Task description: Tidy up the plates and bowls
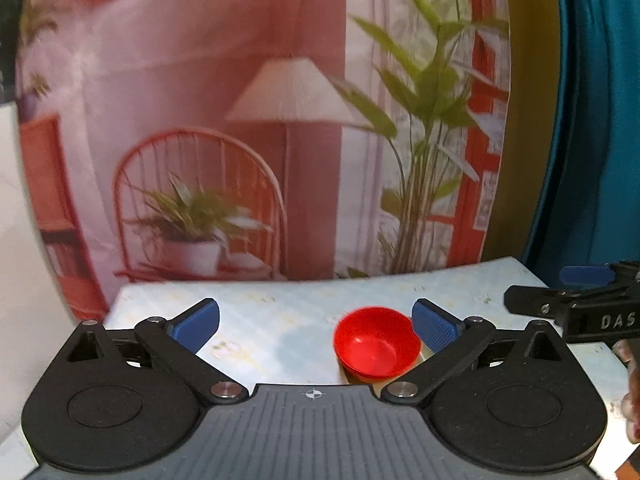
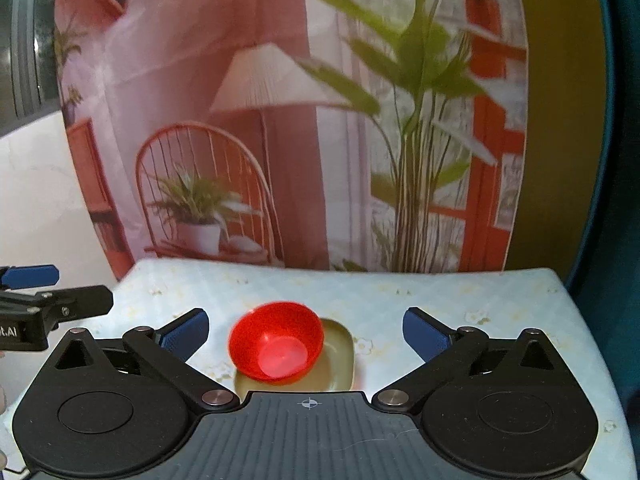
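A small red bowl (image 1: 376, 344) (image 2: 277, 342) rests tilted on a pale olive plate (image 2: 338, 354) on the table. Only a sliver of that plate (image 1: 360, 378) shows under the bowl in the left wrist view. My left gripper (image 1: 315, 326) is open, held above and short of the bowl, which sits near its right blue pad (image 1: 434, 326). My right gripper (image 2: 306, 334) is open too, nothing between its fingers, with the bowl below and toward its left pad (image 2: 186, 334). Each gripper shows at the edge of the other's view: right gripper (image 1: 576, 300), left gripper (image 2: 48, 292).
The table (image 2: 460, 300) wears a light blue cloth with small flowers. Behind it hangs a printed backdrop (image 1: 240, 120) of a pink room with a lamp, chair and plants. A teal fabric (image 1: 592, 120) stands at the right. Part of a hand (image 1: 632, 400) shows at the right edge.
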A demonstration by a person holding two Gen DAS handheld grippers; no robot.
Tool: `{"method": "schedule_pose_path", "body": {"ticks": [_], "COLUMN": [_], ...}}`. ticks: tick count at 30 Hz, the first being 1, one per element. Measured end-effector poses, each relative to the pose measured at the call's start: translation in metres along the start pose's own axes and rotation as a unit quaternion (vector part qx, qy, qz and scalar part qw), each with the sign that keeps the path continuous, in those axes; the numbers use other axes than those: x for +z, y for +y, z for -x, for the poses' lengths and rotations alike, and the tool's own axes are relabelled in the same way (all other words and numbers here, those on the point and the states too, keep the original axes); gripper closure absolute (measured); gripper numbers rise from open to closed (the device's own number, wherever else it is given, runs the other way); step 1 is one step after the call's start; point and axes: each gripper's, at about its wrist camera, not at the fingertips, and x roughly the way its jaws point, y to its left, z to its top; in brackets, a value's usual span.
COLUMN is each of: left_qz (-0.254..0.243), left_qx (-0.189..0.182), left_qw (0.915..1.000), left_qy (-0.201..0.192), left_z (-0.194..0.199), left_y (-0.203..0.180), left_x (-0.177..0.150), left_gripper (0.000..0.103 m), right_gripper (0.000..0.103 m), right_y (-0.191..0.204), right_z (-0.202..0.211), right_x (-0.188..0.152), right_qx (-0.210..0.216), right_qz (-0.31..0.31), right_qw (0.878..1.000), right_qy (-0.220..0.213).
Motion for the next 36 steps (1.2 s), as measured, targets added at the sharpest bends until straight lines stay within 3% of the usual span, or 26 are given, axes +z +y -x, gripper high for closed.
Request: {"method": "schedule_pose_path", "body": {"ticks": [14, 21, 36], "left_qz": [0.013, 0.002, 0.018], "left_qx": [0.021, 0.04, 0.028], "left_qw": [0.9987, 0.9981, 0.9985], "left_qy": [-0.044, -0.046, -0.044], "left_z": [0.083, 0.093, 0.095], "left_y": [0.001, -0.007, -0.001], "left_x": [0.014, 0.013, 0.011], "left_gripper": [0.0, 0.0, 0.0], "right_gripper": [0.0, 0.0, 0.0], "right_y": [0.02, 0.026, 0.028], "right_z": [0.089, 0.104, 0.107], "right_x": [0.017, 0.015, 0.013], "right_qx": [-0.028, -0.03, -0.028], "right_qz": [0.005, 0.016, 0.016], "right_qw": [0.998, 0.997, 0.997], "right_qy": [-0.061, -0.067, -0.068]}}
